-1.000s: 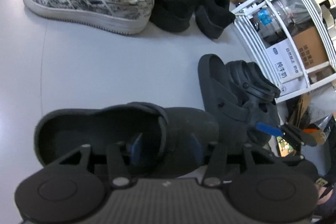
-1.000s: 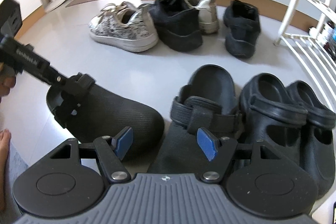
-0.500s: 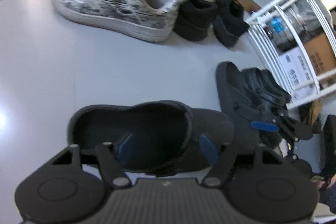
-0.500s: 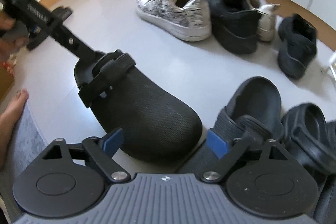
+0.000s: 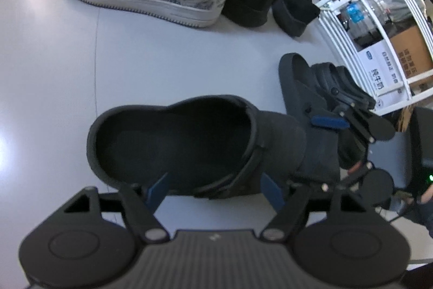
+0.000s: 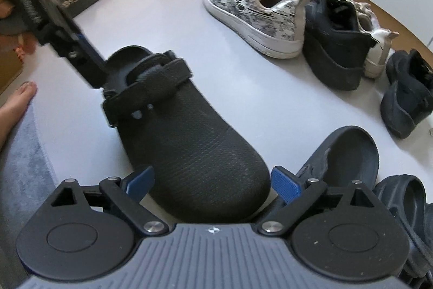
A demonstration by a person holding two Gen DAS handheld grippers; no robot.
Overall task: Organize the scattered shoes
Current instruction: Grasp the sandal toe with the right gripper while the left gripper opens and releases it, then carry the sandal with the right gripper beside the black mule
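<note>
Two grippers on one shoe. Black textured clog with strap [image 6: 189, 142] sits on pale grey floor [image 6: 167, 7], toe toward right wrist cam. Right gripper [image 6: 213, 182]: blue pads spread wide, either side of toe, can't tell if touching. Left gripper [image 5: 212, 187]: also wide open, straddling strap side of clog, not squeezing as far as I can see. Matching dark clog [image 6: 349, 153] just beside at 3 o'clock. White-and-grey patterned lace-up sneaker [image 6: 257, 15] at 12, black sneaker [image 6: 335, 42] touching it. White wire rack [image 5: 379, 26] at 2 in left view.
</note>
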